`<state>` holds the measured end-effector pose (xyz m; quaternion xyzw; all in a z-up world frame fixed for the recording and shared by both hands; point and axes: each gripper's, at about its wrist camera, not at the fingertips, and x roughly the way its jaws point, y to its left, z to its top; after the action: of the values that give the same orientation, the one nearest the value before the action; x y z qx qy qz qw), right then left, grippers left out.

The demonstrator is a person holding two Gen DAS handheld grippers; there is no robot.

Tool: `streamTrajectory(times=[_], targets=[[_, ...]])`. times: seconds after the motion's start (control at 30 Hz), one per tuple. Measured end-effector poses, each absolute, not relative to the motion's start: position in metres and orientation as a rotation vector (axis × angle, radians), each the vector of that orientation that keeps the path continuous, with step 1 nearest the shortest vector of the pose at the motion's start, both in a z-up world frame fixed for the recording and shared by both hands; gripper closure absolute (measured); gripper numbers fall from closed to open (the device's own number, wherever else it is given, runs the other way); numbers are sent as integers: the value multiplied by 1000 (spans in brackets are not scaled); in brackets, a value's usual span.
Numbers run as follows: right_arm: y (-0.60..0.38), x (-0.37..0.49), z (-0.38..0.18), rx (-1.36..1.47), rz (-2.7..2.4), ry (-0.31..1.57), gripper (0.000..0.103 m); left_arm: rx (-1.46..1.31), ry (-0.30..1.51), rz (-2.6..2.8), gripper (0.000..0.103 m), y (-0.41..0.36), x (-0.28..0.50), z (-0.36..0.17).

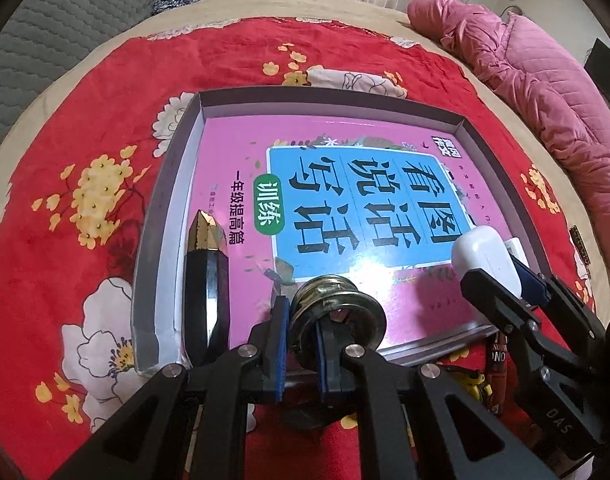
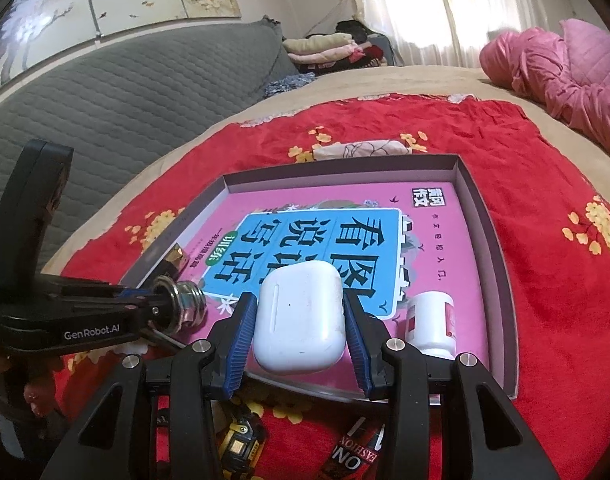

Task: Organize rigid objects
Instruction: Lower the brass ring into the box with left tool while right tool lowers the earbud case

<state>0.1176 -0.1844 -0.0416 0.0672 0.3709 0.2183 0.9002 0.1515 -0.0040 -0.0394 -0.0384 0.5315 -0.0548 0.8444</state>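
Red floral bedding [image 1: 117, 92] covers the bed, with a pink quilted jacket [image 1: 537, 80] heaped at its far right edge and a grey quilted sofa [image 2: 125, 92] beyond. On the bedding lies a shallow grey tray [image 1: 161, 200], its floor taken up by a pink and blue workbook [image 1: 345, 184].

Reaching in low over the tray's near edge, the left gripper [image 1: 299, 344] points forward and slightly down, its 2 blue-padded fingers closed on the rim of a brass threaded ring [image 1: 337, 312], which is held above the workbook's near left part. Just left of it a black and gold faceted bottle [image 1: 209, 280] lies lengthwise along the tray's left wall.

Coming in from the near right side, the right gripper [image 2: 299, 344] is also angled forward and down, its 2 fingers set against either side of a white earbuds case [image 2: 299, 316], which is over the workbook's near edge. A small white bottle [image 2: 431, 324] lies in the tray just right of the case.

Outside the tray, on the bedding beneath the grippers, are a yellow toy vehicle [image 2: 241, 444] and a red strap with lettering [image 2: 357, 456].
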Motion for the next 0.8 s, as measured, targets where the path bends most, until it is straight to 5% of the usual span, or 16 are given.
streamTrajectory(times=[0.8], targets=[[-170,126,-50,30,436,814,58,-83,1152,-77,91,5,161,-29]])
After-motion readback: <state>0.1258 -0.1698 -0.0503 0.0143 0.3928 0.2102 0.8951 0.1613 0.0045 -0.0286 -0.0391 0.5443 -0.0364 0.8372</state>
